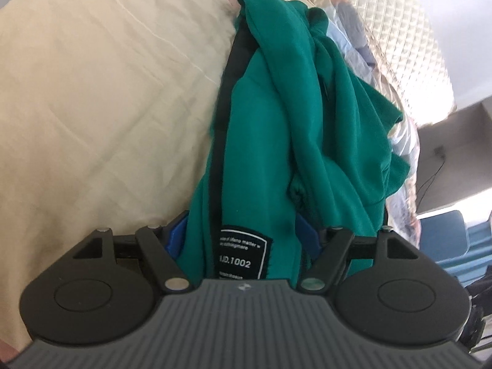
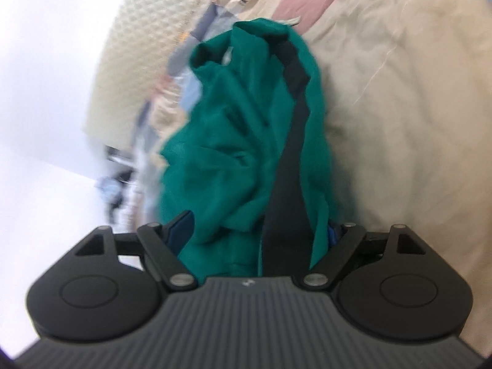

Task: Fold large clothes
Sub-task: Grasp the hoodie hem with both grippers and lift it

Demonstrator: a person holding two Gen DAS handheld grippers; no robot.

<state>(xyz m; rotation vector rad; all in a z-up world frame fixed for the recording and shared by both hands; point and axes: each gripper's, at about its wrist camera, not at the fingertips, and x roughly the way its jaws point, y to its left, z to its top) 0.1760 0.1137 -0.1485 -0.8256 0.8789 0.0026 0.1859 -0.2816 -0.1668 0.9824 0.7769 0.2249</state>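
One black label (image 1: 242,253) on the green garment (image 1: 295,129) shows only leftward.

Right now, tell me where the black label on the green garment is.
In the left wrist view, the black label sits low at centre on the green garment, between the left claw fingers, with the cream bedspread to its left.

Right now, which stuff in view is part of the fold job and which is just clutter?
Job:
- green garment, bunched, with black stripe and black label
- left tool, cloth between its fingers
- right tool, cloth between its fingers
- cream bedsheet, the work surface

Lying about:
- quilted cream cover
- patterned bedding
- blue chair
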